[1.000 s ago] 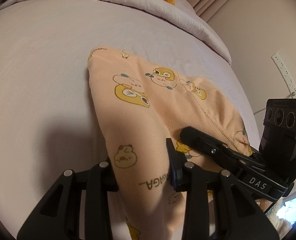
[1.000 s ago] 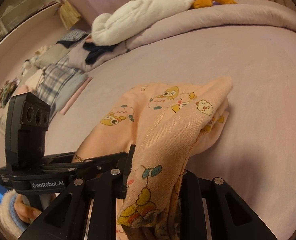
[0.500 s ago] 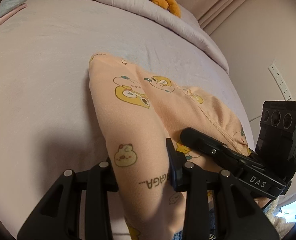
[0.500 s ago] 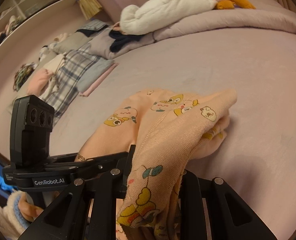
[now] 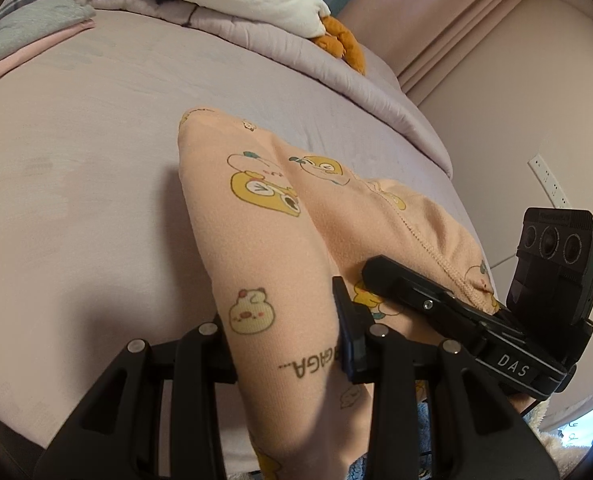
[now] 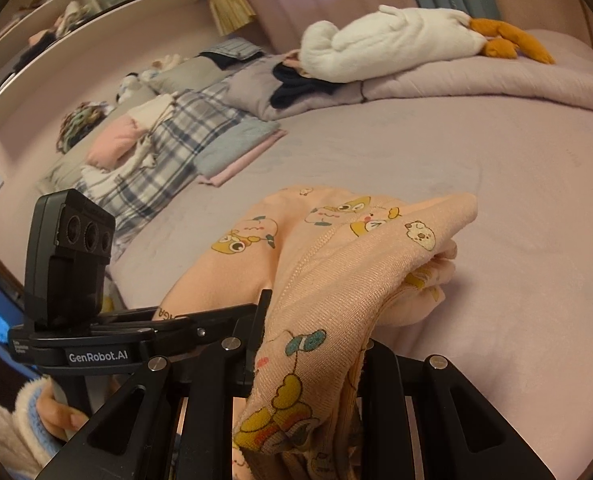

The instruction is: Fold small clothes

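A small peach garment with yellow cartoon prints lies partly folded on the lilac bed. My left gripper is shut on its near left edge, by the printed letters. My right gripper is shut on the near right edge, a ribbed hem bunched between the fingers. Both near corners are lifted off the bed; the garment's far end rests on the sheet. Each gripper shows in the other's view: the right one close beside the left, the left one close beside the right.
A rolled lilac duvet with a white and orange plush toy lies along the far side. Folded clothes and plaid bedding are stacked at the far left. A wall with a power strip stands to the right.
Both grippers have tilted upward while holding the garment, so more of the far bed, plush and stacked clothes shows. The grips are unchanged.
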Available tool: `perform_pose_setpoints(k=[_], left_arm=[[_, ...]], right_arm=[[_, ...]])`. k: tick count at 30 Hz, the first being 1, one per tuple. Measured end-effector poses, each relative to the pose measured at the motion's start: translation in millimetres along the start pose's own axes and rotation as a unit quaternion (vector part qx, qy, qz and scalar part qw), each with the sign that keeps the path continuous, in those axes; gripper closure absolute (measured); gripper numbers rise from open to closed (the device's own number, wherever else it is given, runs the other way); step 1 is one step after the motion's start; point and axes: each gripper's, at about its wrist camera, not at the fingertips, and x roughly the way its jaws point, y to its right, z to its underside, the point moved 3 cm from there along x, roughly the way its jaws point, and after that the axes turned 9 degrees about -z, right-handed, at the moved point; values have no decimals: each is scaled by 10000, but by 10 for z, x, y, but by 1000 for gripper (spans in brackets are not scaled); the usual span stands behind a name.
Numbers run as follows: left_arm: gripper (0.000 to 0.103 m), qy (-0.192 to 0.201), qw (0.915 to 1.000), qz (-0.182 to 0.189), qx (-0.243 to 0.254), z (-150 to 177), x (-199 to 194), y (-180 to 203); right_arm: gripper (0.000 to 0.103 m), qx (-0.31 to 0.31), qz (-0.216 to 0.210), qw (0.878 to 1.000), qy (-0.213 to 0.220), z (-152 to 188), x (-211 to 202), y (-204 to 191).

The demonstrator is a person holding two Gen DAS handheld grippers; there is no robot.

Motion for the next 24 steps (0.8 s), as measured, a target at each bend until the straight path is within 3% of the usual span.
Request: perform_pose_setpoints(k=[11, 24], left_arm=[[68, 271, 9993, -32, -254, 22, -287, -321], [68, 494, 9981, -20, -361, -359, -291, -586]], right_arm=[[79, -307, -139, 9994, -39, -44, 153, -192], [79, -487, -148, 9987, -35, -323, 404, -257]])
